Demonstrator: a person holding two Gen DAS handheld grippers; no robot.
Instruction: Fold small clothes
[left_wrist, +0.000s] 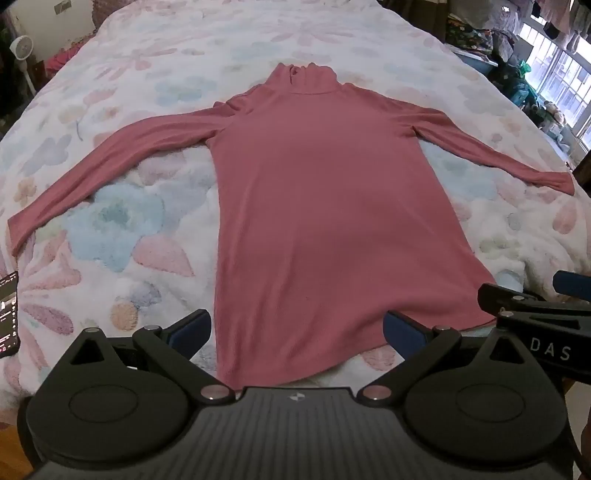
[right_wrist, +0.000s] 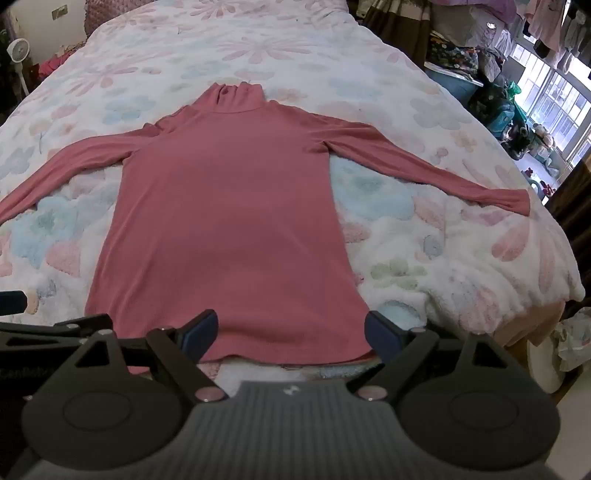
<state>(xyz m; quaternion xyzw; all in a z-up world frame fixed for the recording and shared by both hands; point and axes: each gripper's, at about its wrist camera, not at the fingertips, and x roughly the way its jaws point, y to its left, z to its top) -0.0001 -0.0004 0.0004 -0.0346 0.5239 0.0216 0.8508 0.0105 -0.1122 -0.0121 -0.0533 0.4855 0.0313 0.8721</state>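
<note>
lying flat on the bed (left_wrist: 155, 66), the pink top (left_wrist: 325, 206) is spread face down or up, we cannot tell, with its high collar at the far end and both sleeves stretched out left and right. we hold the left gripper (left_wrist: 297, 330) above the near hem, fingers (left_wrist: 192, 328) spread wide and gripping nothing. our right gripper (right_wrist: 291, 332) hovers over the hem's right corner, fingers equally wide and empty. a white fan (left_wrist: 20, 50) stands far left.
</note>
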